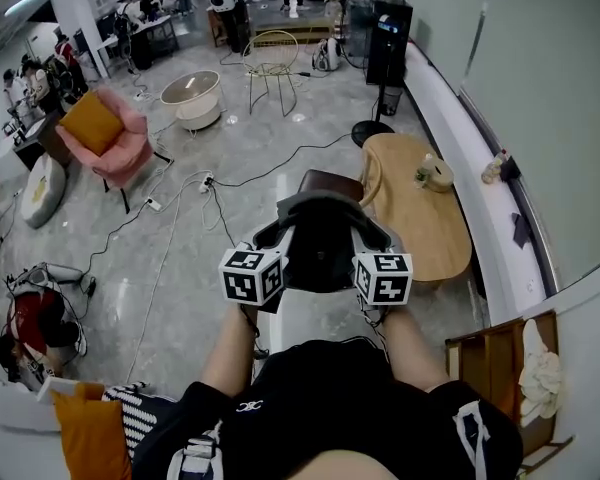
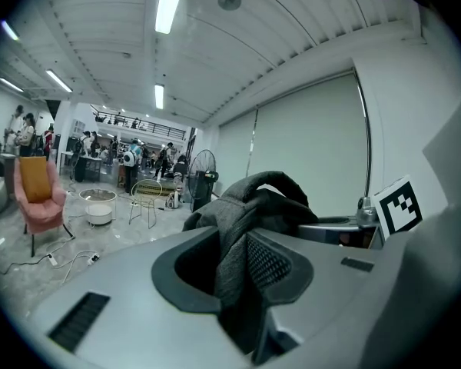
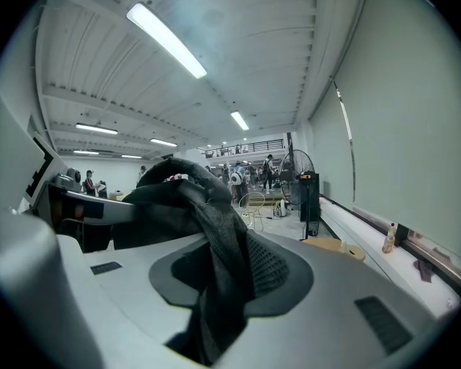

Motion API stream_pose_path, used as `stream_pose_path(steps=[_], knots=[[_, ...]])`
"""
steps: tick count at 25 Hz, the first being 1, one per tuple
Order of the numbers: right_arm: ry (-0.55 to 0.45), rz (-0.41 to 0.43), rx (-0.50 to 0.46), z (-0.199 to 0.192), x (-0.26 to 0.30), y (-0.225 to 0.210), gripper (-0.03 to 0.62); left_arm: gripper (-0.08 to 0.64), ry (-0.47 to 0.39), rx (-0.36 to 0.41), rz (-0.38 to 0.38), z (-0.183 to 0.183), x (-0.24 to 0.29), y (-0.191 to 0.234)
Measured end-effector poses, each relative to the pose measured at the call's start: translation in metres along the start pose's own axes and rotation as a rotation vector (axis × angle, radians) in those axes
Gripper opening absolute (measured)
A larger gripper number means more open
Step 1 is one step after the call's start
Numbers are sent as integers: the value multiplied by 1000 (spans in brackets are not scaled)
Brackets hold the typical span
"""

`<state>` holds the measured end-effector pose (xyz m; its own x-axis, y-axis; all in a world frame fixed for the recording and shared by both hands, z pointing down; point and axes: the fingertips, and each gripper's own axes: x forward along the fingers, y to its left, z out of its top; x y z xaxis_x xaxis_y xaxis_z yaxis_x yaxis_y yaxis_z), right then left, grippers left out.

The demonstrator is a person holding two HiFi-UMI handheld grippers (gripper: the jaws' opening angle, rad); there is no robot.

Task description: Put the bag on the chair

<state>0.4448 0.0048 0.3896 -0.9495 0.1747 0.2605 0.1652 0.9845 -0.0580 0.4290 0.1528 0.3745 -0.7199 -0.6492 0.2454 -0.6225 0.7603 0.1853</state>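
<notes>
The dark grey fabric bag [image 1: 320, 246] hangs at the centre of the head view, slung between the two tools. The left gripper [image 1: 277, 230] holds its left shoulder and the right gripper [image 1: 366, 232] its right. The left gripper view shows a fold of the cloth pinched between the meshed pads, with the jaws closed on it. The right gripper view shows the same: a twisted fold rises out of the jaws, which are clamped on it. The bag's top edge therefore runs across the frame from left to right, and its body drops below that line, clear of the floor. The relation that matters is the one straight up the frame. Just beyond the bag's upper edge, and partly hidden by it, sits the rounded top of a dark brown chair [image 1: 330, 181], which looks like the nearest seat. Both grippers lie about equally far from it, one on each side of its middle, so neither hand has the advantage. A pink armchair [image 1: 115, 146] stands well apart at the upper left, and a thin wire-frame chair [image 1: 272, 63] further up at the centre. An oval wooden table [image 1: 425, 230] lies close on the right. The move probably calls for carrying the bag forward with both hands level and lowering it squarely onto the brown seat, keeping clear of the table edge on the right.
</notes>
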Motion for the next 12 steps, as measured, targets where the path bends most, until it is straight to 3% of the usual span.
stream_pose_path(steps=[12], knots=[[7, -8, -1, -8, 52, 74, 124, 104, -17, -12, -9, -6, -24, 88]])
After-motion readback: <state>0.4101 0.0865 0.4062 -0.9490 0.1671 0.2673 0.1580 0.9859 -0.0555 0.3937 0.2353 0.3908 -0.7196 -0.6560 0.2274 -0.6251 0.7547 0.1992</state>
